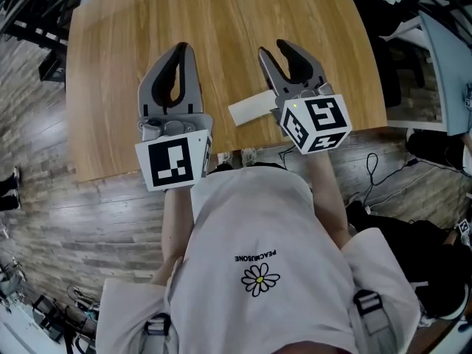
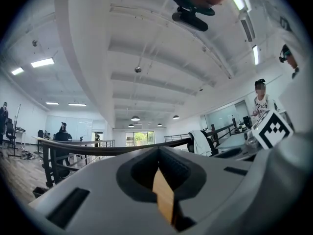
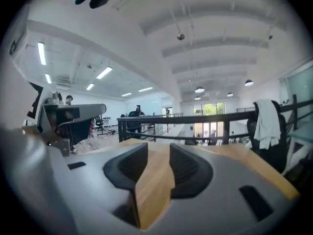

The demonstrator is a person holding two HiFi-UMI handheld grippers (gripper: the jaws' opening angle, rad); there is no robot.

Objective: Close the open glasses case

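Head view: from a white shirt (image 1: 251, 220), two forearms are held forward, grippers roughly level above the table (image 1: 110, 65). On the left gripper (image 1: 181, 49), the curved grey jaws are pressed together, empty. On the right gripper (image 1: 273, 50), the jaws are parted, with only smooth wood grain seen between them. The case (image 1: 249, 109), a flat cream rectangle, is laid on the table just beside the right gripper, partly hidden by it.
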